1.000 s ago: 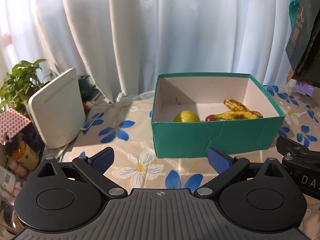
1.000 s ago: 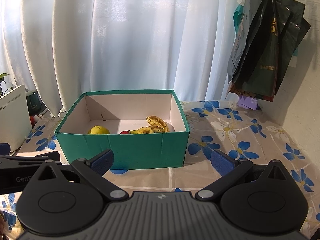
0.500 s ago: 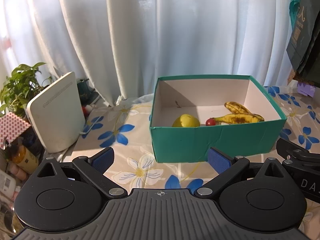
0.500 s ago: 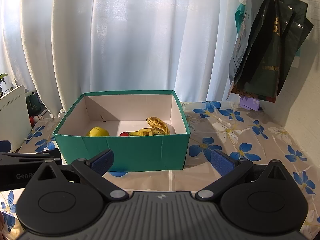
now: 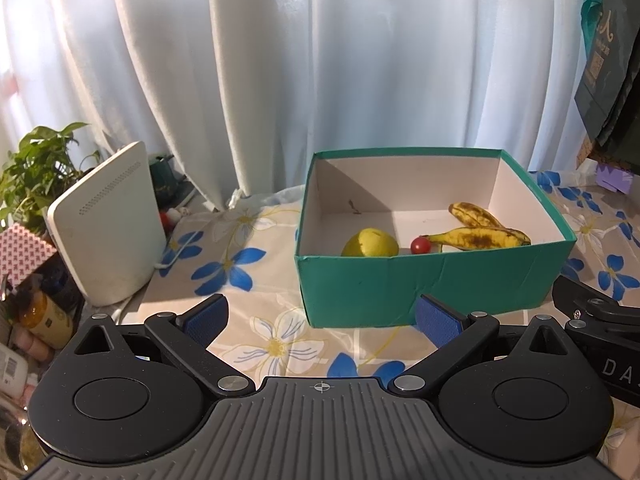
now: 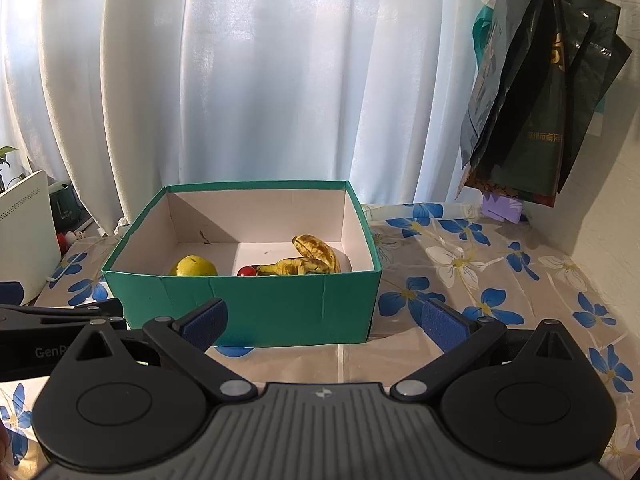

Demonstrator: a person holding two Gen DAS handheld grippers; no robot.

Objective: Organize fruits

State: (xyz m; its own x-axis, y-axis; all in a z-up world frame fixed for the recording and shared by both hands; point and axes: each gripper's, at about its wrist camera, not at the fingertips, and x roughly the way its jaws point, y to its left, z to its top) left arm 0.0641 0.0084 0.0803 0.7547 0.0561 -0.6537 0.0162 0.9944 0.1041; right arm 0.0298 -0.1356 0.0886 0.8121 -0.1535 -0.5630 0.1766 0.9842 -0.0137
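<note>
Floral tablecloth (image 6: pixel 460 264) carried the green box (image 6: pixel 256 300), holding bananas (image 6: pixel 308 262), a yellow fruit (image 6: pixel 194 267) and a red fruit (image 6: pixel 247 271). Left gripper (image 5: pixel 320 316) and right gripper (image 6: pixel 324 318) sat wide open, empty, near its front wall. Risk: reaching in low could clip that wall and shove the box.

White curtains (image 5: pixel 280 80) hang across the back, daylight glowing through them. A floral tablecloth (image 6: pixel 460 264) (blue and white blooms on beige) covers the table. A leafy plant (image 5: pixel 36 164) stands far left beside a white device (image 5: pixel 108 228). Dark bags (image 6: pixel 532 92) hang at right.
</note>
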